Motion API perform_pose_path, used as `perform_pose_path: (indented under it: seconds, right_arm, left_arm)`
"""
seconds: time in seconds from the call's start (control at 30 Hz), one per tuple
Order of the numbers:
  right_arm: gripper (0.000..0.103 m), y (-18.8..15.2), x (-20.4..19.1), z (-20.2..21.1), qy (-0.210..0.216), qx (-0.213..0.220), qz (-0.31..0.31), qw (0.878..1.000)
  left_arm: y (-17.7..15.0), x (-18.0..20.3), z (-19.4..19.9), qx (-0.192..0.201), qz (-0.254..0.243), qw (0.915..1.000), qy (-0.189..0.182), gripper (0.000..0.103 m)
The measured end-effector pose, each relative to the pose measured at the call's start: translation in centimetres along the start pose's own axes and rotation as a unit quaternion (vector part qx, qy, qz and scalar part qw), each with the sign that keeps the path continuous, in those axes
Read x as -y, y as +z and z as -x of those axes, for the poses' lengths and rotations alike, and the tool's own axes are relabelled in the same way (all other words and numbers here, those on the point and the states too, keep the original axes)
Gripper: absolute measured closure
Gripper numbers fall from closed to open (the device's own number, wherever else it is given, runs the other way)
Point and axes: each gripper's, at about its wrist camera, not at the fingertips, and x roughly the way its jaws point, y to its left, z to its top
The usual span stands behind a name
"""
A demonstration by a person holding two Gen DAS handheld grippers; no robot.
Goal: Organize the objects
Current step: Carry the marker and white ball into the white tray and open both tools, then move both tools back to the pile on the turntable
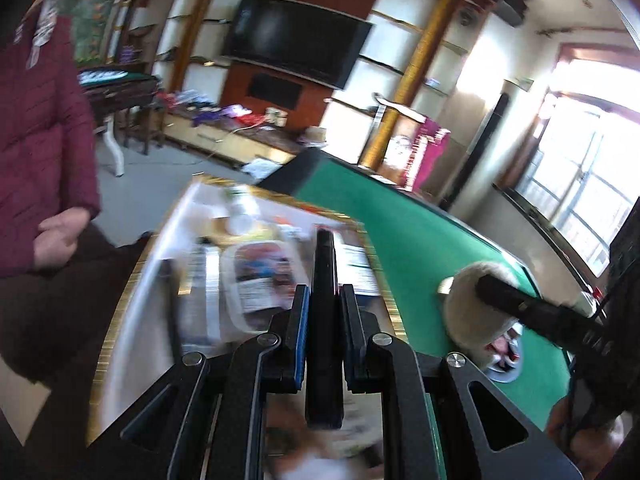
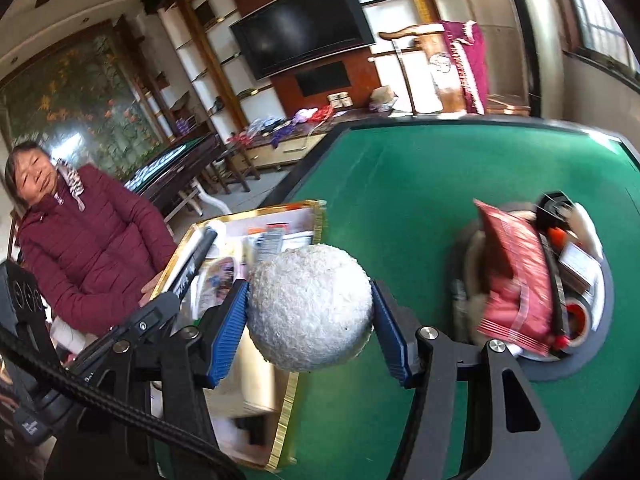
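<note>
Fuzzy white ball [image 2: 310,308] sat clamped between my right gripper [image 2: 310,312] pads, just off the gold-rimmed tray's [image 2: 288,420] right edge; my left gripper [image 1: 324,320] pinched a slim black bar [image 1: 325,300], long axis pointing forward, above that tray on the green table [image 2: 420,168].

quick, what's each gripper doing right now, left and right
Left gripper: closed on a flat black slab.
Right gripper: closed on a fuzzy white ball.
</note>
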Motion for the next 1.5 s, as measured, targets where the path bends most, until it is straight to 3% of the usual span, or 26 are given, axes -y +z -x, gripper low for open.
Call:
perform_pose_path:
  seconds: [0.23,0.67,0.83,0.97,1.17,1.37,1.5]
  right_arm:
    - [0.043,1.6,-5.0,-4.6,0.018,-0.036,0.033,0.999]
    - [0.044,2.8,-6.9,-13.0,-0.015,-0.117,0.045,0.992]
    - [0.042,3.4,-7.3,-14.3,-0.026,-0.121,0.057,0.991]
    - [0.04,4.0,-8.3,-13.8,-0.038,-0.099,0.08,0.991]
    - [0.023,4.8,-7.4,-10.8,-0.017,-0.049,0.074,0.996]
    - [0.022,4.4,-5.9,-7.9,0.007,-0.031,0.048,0.998]
    - [0.022,1.6,-3.9,-4.6,0.024,-0.025,0.031,0.999]
  left_arm:
    - [-0.3,-4.1,-1.4,-0.016,0.029,0.9991,0.025,0.091]
    - [-1.4,-5.4,-2.9,-0.042,0.029,0.9986,0.013,0.091]
    - [-1.6,-5.3,-2.9,-0.046,0.027,0.9985,0.012,0.091]
    - [-1.5,-5.1,-3.0,-0.048,0.025,0.9985,0.01,0.091]
    - [-1.6,-4.9,-2.8,-0.043,0.02,0.9988,0.012,0.091]
    - [-1.6,-4.7,-2.6,-0.035,0.016,0.9992,0.013,0.091]
    - [-1.8,-4.2,-2.7,-0.036,0.005,0.9993,0.012,0.091]
